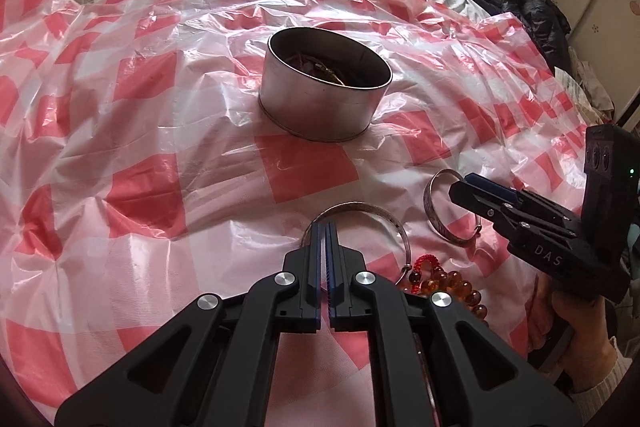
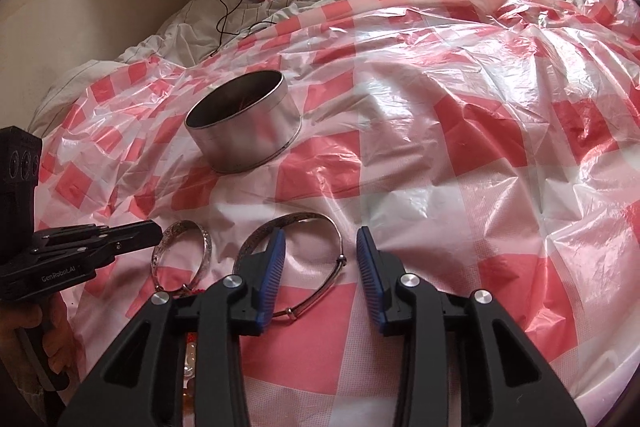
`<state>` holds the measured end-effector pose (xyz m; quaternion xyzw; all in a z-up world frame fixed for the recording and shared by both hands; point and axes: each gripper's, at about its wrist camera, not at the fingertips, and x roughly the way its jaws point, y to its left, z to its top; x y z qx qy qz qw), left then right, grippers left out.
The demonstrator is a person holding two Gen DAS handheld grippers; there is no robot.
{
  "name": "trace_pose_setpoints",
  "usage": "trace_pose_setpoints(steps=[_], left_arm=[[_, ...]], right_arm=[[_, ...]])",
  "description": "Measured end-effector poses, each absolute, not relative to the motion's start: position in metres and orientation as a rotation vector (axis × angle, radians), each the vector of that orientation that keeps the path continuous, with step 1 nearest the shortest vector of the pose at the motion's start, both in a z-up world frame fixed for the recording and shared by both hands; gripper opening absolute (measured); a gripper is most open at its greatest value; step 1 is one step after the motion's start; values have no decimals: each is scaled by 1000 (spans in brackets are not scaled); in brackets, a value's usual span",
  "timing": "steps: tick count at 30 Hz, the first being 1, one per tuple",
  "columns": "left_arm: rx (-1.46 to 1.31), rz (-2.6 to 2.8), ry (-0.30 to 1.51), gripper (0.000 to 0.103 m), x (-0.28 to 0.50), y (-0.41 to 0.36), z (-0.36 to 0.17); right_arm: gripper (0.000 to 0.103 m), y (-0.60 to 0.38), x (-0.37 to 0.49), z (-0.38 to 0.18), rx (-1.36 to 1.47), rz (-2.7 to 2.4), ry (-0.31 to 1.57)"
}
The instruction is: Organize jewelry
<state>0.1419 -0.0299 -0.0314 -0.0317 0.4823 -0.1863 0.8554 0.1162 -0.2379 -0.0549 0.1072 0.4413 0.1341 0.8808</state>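
A round metal tin point(image 1: 320, 107) point(image 2: 248, 135) with jewelry inside stands mid-sheet. Two silver bangles lie nearer. My left gripper point(image 1: 325, 227) point(image 2: 158, 227) is shut, its tips at the far rim of the engraved bangle point(image 1: 360, 209) point(image 2: 182, 251); I cannot tell if they pinch it. My right gripper point(image 2: 320, 237) point(image 1: 460, 187) is open over the wider bangle point(image 2: 296, 223) point(image 1: 440, 215). Its left finger point(image 2: 274, 259) covers part of the ring, and the ring's right side lies between the fingers untouched. Amber beads point(image 1: 460, 283) and a red cord point(image 1: 426, 263) lie beside the left gripper.
A crinkled red-and-white checked plastic sheet point(image 2: 440, 147) covers the bed. Rumpled bedding and a black cable point(image 2: 224, 7) lie at the far edge. Dark clothes point(image 1: 536, 15) are piled at the right by a cupboard. A hand point(image 1: 576, 331) holds the right gripper's handle.
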Motion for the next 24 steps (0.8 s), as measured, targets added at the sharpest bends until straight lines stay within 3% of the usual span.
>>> trace_pose_setpoints(steps=[5, 6, 8, 11, 13, 15, 22, 24], left_arm=[[-62, -399, 1013, 9, 144, -34, -37], [-61, -403, 1018, 9, 145, -35, -39], [-43, -400, 1034, 9, 146, -39, -44], [-14, -403, 1027, 9, 144, -44, -45], [0, -406, 1022, 8, 143, -45, -45], [11, -408, 1021, 0, 141, -46, -44], [-12, -404, 1015, 0, 141, -37, -41], [-10, -398, 1024, 0, 142, -37, -42]], right_arm=[[32, -225, 114, -53, 132, 267, 924], [29, -224, 113, -53, 122, 268, 925], [13, -222, 113, -53, 109, 266, 927], [7, -220, 111, -51, 93, 271, 915], [7, -218, 109, -49, 84, 271, 898], [5, -218, 107, -46, 82, 275, 883], [5, -224, 111, -49, 139, 283, 925], [17, -226, 112, -51, 153, 273, 941]])
